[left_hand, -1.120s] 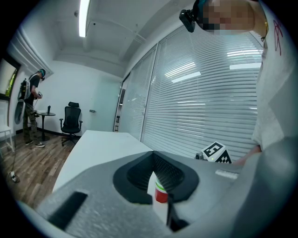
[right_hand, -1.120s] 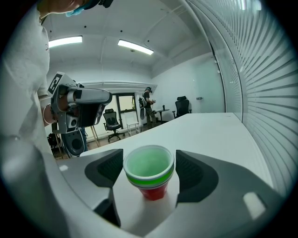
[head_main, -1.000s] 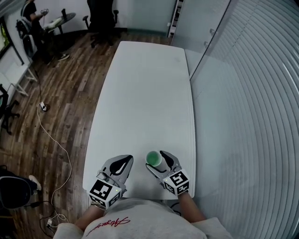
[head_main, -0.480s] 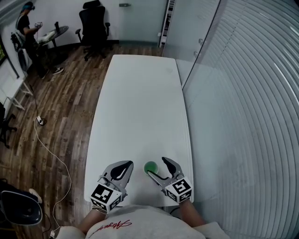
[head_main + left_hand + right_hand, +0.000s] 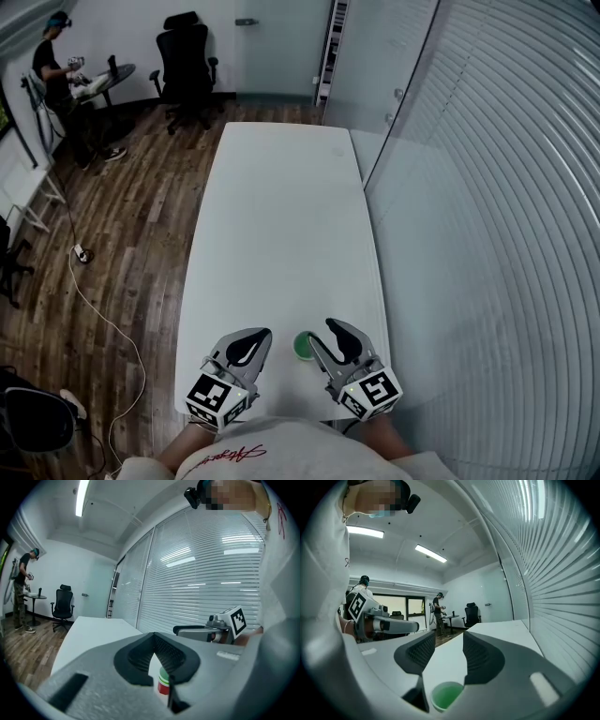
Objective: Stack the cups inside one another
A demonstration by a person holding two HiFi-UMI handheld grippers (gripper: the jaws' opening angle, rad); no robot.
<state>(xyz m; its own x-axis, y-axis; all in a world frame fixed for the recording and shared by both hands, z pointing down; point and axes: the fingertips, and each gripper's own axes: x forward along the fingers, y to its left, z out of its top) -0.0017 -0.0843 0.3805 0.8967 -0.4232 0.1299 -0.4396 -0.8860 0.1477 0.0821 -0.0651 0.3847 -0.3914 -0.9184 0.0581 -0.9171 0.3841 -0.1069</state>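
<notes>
- Cups (image 5: 303, 346) stand upright on the white worktop (image 5: 281, 216), close to its near edge and a little right of the middle. From above only a green mouth shows, between the two tools.
- Off the worktop's far left corner, a person (image 5: 56, 66) stands at a small round table (image 5: 103, 80), and a black office chair (image 5: 187, 56) is parked on the wood floor.
- At the near edge, the left tool (image 5: 255, 339) sits left of the cups, its jaws closed tip to tip with nothing in them.
- In the left gripper view, the cups (image 5: 163, 681) show through the gap behind the joined tips, green above and red beneath. The right tool (image 5: 220, 627) is beyond them.
- Just right of the cups, the right tool (image 5: 326, 339) has its jaws apart; they have just been closing.
- The right gripper view shows the green mouth (image 5: 446, 694) low beneath the jaws. No pad touches it and nothing is gripped.
- White blinds (image 5: 506, 187) run along the worktop's right side.
</notes>
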